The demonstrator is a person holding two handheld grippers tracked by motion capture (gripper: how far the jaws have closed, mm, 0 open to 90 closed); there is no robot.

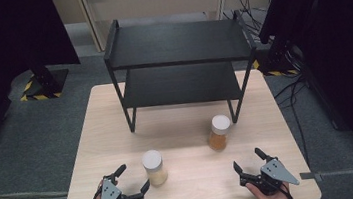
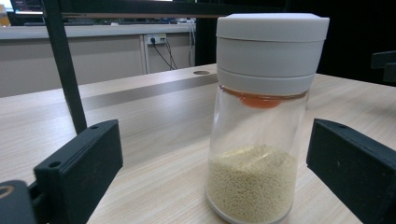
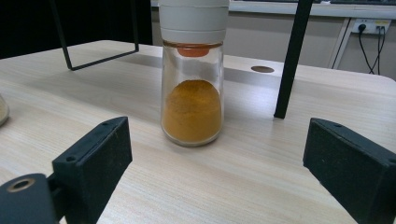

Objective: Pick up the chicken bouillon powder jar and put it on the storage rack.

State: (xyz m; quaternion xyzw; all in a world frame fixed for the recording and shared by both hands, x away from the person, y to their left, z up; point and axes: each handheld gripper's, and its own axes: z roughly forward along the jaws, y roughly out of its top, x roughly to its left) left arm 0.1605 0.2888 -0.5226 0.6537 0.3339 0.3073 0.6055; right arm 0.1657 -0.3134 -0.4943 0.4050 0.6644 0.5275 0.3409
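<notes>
Jars (image 1: 154, 167) (image 1: 218, 132) unlabelled; white lids blank, no readable writing.

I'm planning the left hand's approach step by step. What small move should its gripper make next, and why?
Probably ease the left gripper forward until its jaws flank the pale-grain jar, then close. The jaws stand open, the jar sits upright on the table just ahead of them, slightly toward one jaw, and nothing is held yet.
</notes>
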